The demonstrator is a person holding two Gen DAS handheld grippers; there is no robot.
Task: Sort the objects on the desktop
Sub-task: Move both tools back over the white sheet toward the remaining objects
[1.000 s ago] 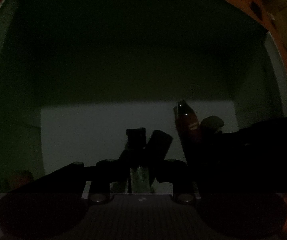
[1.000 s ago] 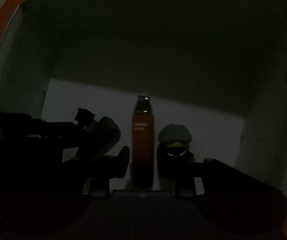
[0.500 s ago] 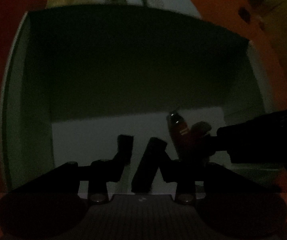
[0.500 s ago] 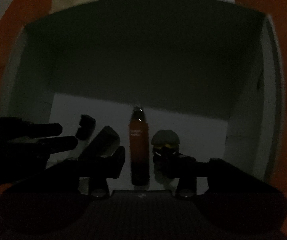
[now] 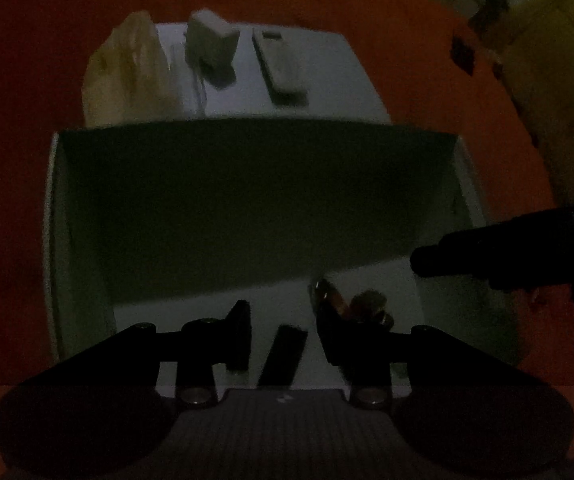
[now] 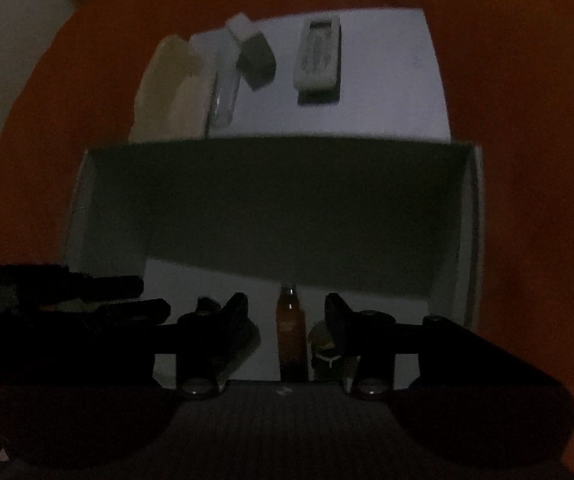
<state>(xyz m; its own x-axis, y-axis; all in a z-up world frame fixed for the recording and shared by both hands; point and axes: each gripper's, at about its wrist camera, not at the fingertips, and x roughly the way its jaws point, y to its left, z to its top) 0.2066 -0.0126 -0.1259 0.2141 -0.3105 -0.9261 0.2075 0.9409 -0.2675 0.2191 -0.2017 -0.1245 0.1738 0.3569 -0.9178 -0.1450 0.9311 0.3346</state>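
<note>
Currently above an open white box (image 6: 473, 240) on an orange tabletop (image 6: 527, 120). Left gripper (image 5: 283, 334): partly open, nothing between the fingers, nothing held. Right gripper (image 6: 285, 326): partly open, fingers apart on either side of an upright brown bottle (image 6: 291, 336), not pressing on it. On the box floor: black flat object (image 5: 283, 354) just right of the left gripper's left finger; brown bottle beside a small capped figurine (image 6: 323, 346), which stands to its right. Beyond the far wall, on a white sheet (image 6: 399, 80): white remote control (image 6: 319, 56), white block (image 5: 211, 40), pale yellow object (image 5: 127, 76).
</note>
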